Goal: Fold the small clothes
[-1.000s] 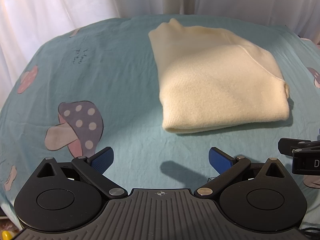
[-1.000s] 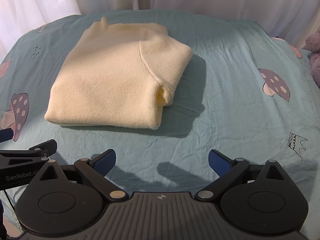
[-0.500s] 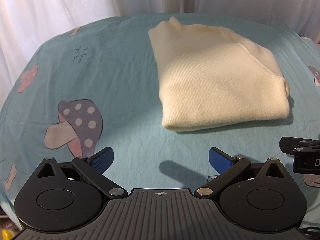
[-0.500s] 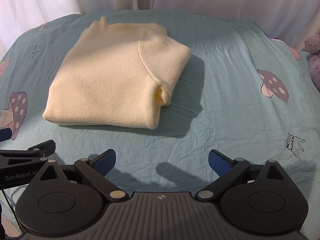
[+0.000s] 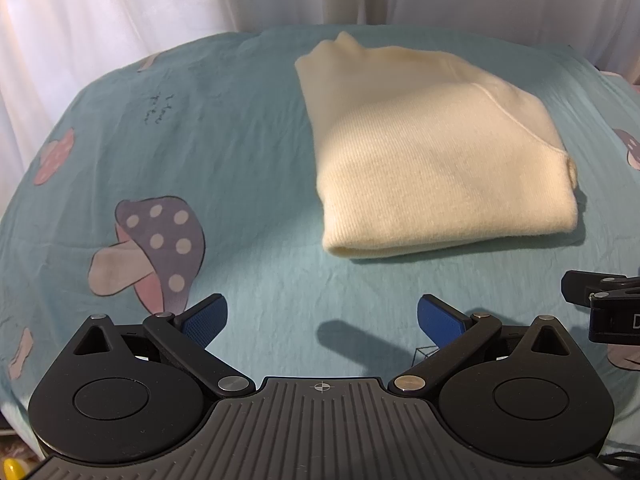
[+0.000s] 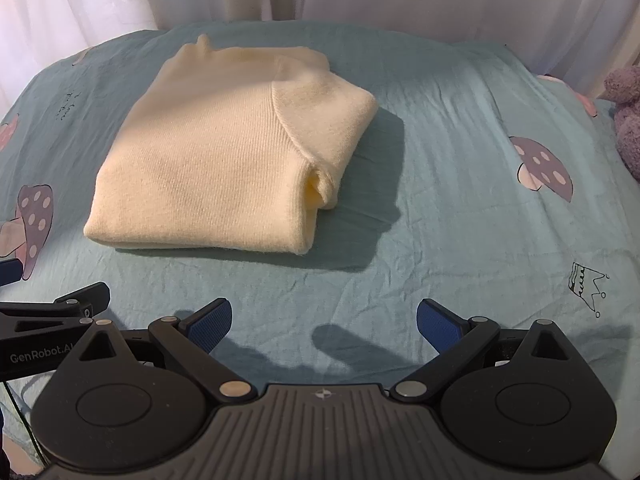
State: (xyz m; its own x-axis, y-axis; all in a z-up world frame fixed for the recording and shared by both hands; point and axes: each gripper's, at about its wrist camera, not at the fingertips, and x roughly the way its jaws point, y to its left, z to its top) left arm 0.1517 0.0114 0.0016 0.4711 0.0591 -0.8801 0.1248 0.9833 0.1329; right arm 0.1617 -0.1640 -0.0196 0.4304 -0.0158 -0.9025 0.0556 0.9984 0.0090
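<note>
- The left gripper (image 5: 322, 316) is held low over the near edge of a bed, its blue pads (image 5: 202, 320) spread wide with nothing between them.
- The right gripper (image 6: 324, 320) is held just beside it, likewise spread wide and empty; each tool's black body is seen at the edge of the other's view.
- Beyond both, apart from the pads, a cream sweater (image 6: 224, 172) is laid on the teal sheet (image 6: 460, 220), folded into a thick, roughly square bundle.
- A tucked sleeve end (image 6: 320, 184) is seen poking from the bundle's right side.
- The fold is judged almost or fully done.
- Risks are judged: if only the top layer were pinched, the bundle could be opened; if the loose sheet were caught, wrinkles could be dragged under it.
- White curtains (image 5: 160, 0) are hung at the far side.
</note>
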